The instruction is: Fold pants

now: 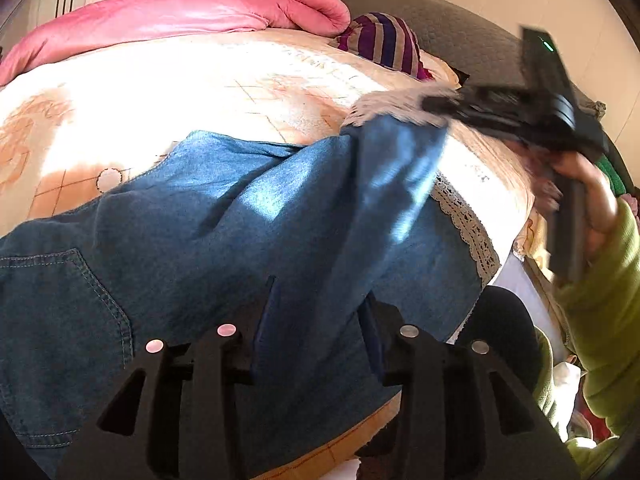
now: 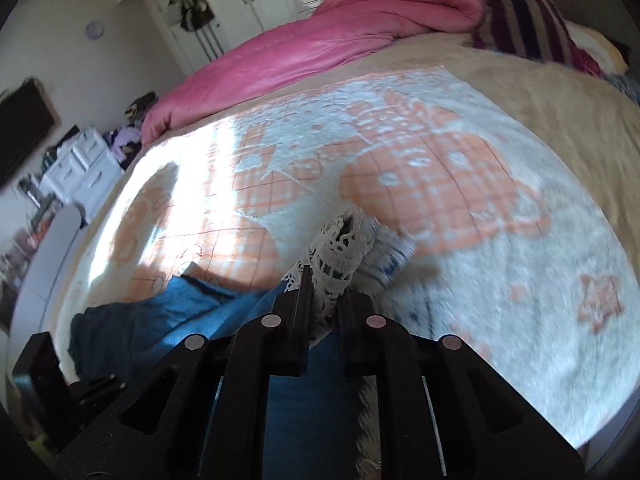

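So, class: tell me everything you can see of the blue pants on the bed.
The blue pants look like soft denim, with a stitched pocket and white lace trim at the hem. They lie rumpled across the patterned blanket. The right hand-held gripper is shut on the lace hem, lifting one leg; the left hand-held gripper straddles a fold.

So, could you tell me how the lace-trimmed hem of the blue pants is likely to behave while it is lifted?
The pants look floppy: the cloth drapes in soft folds over the bed. The lace hem bunches between the right gripper's shut fingers, so it probably crumples rather than holds shape. Openwork lace may snag or stretch if tugged hard.
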`<state>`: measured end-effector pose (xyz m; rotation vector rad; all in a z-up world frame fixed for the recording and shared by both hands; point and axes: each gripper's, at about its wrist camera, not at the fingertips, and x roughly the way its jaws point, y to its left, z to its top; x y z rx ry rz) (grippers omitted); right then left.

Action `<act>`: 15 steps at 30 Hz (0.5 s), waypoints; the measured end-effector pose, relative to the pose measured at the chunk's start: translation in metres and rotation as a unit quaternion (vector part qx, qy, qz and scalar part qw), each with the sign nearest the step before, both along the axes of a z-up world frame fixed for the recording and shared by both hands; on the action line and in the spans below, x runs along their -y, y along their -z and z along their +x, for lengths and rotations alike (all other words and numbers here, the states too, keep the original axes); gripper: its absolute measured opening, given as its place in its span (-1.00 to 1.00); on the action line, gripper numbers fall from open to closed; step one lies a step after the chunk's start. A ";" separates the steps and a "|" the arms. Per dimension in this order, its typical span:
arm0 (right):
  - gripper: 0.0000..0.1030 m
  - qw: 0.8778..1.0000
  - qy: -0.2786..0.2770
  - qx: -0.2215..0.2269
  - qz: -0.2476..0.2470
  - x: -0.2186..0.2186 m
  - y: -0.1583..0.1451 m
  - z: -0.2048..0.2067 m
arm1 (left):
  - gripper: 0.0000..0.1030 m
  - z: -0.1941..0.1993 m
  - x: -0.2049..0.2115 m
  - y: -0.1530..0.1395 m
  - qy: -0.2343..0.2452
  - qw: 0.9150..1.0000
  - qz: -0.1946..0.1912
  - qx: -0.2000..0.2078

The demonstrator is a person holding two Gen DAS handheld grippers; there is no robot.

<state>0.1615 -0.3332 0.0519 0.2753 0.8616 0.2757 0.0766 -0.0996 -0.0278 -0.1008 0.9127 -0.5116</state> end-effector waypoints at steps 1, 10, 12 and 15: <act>-0.90 1.000 0.008 -0.004 0.006 0.008 0.002 -0.010 | -0.72 0.000 0.001 0.000 0.003 1.000 -0.001 0.002; -0.80 0.994 0.040 -0.074 0.076 0.042 0.040 -0.092 | -0.93 -0.018 0.001 -0.007 0.047 0.998 0.019 0.024; -0.77 0.992 0.039 -0.091 0.072 0.041 0.052 -0.103 | -0.93 -0.020 0.001 -0.004 0.051 0.998 0.029 0.023; -0.71 0.990 0.037 -0.109 0.084 0.041 0.068 -0.114 | -0.93 -0.021 -0.002 -0.001 0.055 0.998 0.029 0.015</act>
